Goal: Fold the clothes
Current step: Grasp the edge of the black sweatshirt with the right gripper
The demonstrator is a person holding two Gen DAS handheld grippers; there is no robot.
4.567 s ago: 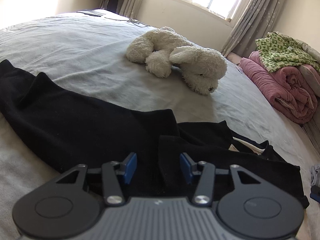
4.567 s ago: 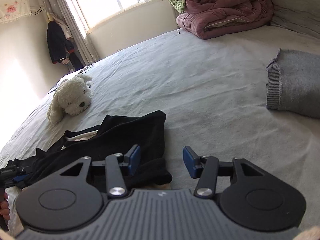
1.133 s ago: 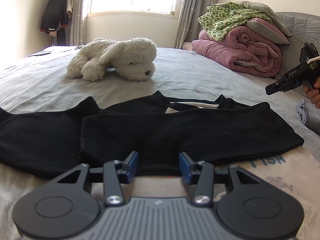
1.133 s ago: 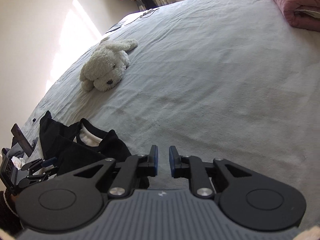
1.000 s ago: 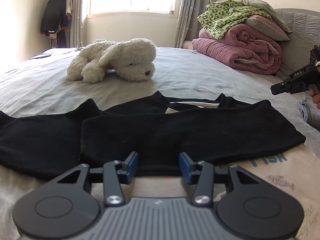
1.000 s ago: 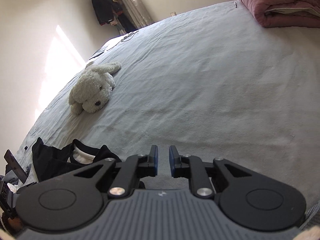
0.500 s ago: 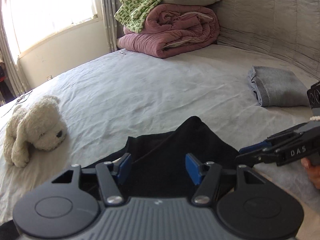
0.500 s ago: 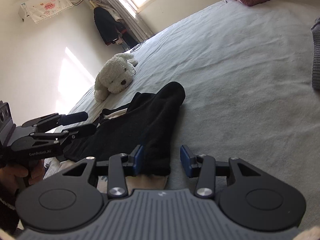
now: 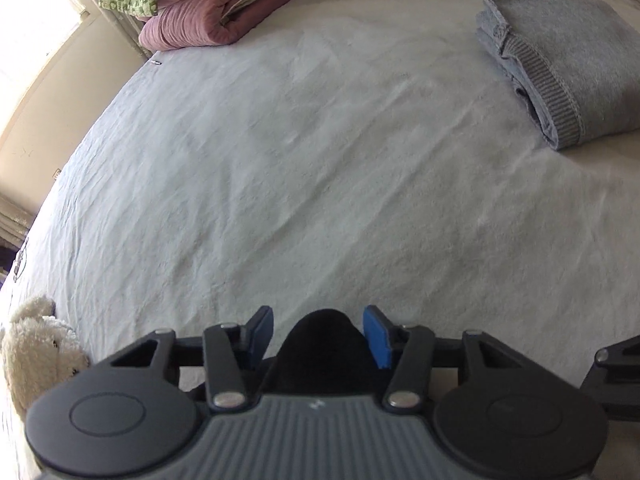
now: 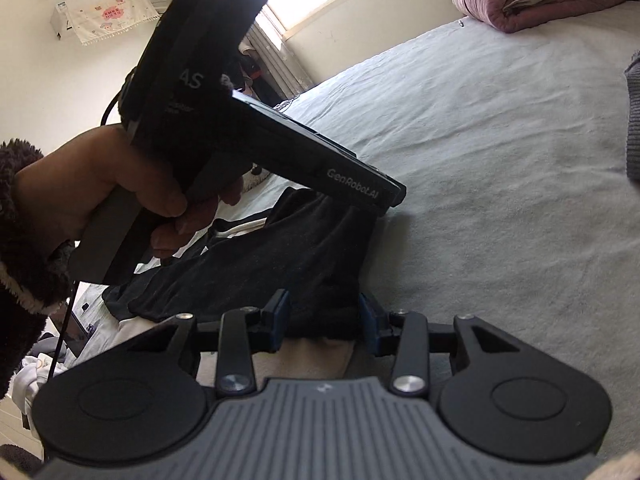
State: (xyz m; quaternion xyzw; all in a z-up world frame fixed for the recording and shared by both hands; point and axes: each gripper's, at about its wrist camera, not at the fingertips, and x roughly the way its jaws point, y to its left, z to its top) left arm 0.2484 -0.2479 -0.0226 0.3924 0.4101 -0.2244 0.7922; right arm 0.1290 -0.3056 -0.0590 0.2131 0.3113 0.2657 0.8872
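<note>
A black garment lies on the grey bed sheet, over a cream printed garment. My right gripper straddles its near right hem. The jaws are closing, the cloth fills the gap, and I see no firm pinch. A person's hand holds my left gripper slanting down onto the far right corner. In the left wrist view a hump of the black garment sits between the blue pads of the left gripper. These jaws are closing too, with a small gap at the left pad.
A folded grey sweater lies on the bed to the right. Rolled pink and green quilts are stacked at the far end under the window. A white plush dog lies at the left. Bare sheet stretches ahead of both grippers.
The left gripper swung right along the garment to its right corner and tipped down. The right gripper opened from nearly shut, dropped to the hem, then stayed there. Both jaws have narrowed slightly.
</note>
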